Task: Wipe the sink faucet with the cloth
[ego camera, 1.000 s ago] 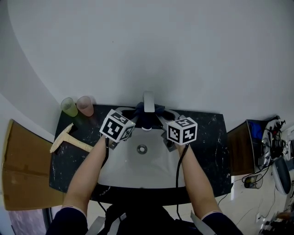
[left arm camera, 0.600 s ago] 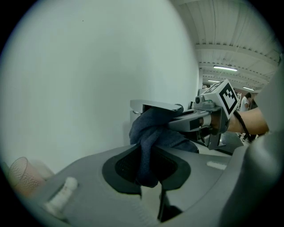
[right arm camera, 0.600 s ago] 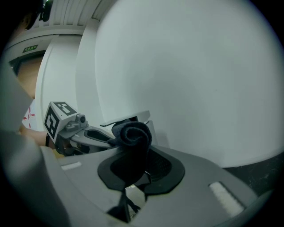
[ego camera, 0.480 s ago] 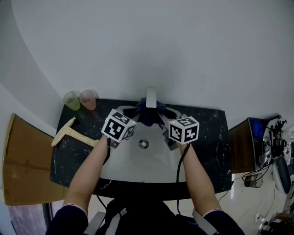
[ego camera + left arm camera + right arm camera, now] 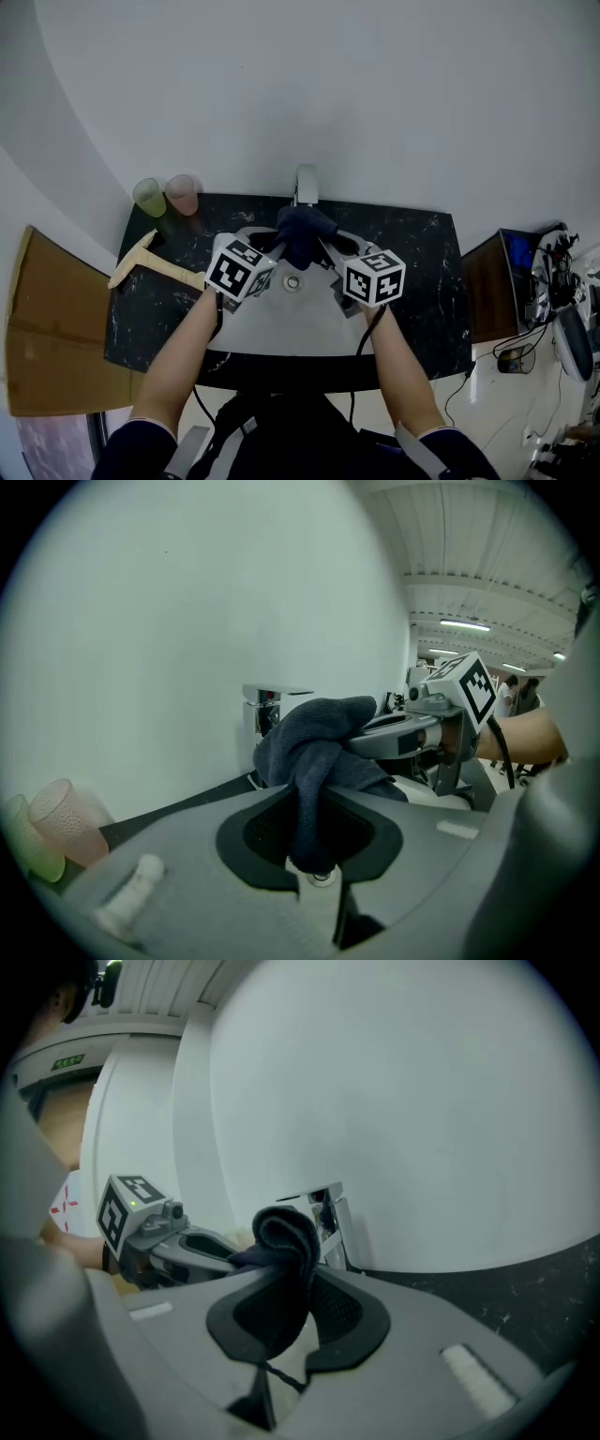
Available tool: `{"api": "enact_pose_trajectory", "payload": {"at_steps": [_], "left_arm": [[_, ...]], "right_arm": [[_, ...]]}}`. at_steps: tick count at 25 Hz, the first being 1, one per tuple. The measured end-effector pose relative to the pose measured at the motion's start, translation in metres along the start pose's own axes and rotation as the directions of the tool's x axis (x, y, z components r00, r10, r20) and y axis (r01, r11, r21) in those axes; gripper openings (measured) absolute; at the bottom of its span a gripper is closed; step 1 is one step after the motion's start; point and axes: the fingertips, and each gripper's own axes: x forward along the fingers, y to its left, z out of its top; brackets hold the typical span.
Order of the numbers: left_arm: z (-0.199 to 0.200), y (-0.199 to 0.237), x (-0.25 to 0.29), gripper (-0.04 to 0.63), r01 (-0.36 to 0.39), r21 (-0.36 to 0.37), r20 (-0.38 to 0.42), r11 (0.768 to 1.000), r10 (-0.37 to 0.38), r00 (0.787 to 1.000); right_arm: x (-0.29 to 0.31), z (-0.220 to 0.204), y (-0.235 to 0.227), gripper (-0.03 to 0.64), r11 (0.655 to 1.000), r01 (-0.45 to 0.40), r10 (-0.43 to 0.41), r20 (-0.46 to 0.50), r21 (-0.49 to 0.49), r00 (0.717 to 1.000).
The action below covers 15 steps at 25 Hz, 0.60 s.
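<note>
in the middle, the left gripper [image 5: 274,249] and right gripper [image 5: 328,251] both pinch the dark blue cloth [image 5: 302,232] below the shiny metal faucet [image 5: 306,183].

The faucet [image 5: 306,183] stands at the far rim of the sink [image 5: 281,323], close against the wall [image 5: 309,84], which leaves little passage behind it. The near approach is filled by the left gripper [image 5: 275,247] and right gripper [image 5: 325,247], both clamped on the cloth [image 5: 302,232] bunched just before the spout. On the counter [image 5: 422,281], a wooden T-shaped tool [image 5: 150,267], a green cup [image 5: 148,197] and a pink cup [image 5: 181,194] crowd the left side, while the right side and the near half of the basin lie open.
</note>
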Motion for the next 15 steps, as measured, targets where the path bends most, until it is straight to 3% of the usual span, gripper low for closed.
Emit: {"api": "enact_pose_trajectory", "payload": {"at_steps": [7,11,15], "left_arm": [[-0.033,-0.024,-0.005,0.055,0.042,0.055,-0.101,0.998,-0.036,0.994],[-0.057,-0.029,0.005,0.055,0.058,0.039,-0.161,0.998,-0.051,0.986],[-0.062,-0.028,0.011,0.055,0.059,0.028,-0.171,0.998,-0.053,0.984]], "right_arm": [[-0.014,-0.043,0.011,0.044,1.000,-0.010,0.009,-0.105,-0.009,0.994],[-0.010,-0.065,0.007,0.044,1.000,-0.004,0.004,-0.168,0.005,0.986],[-0.007,-0.069,0.001,0.044,1.000,0.001,0.001,-0.184,0.009,0.983]]}}
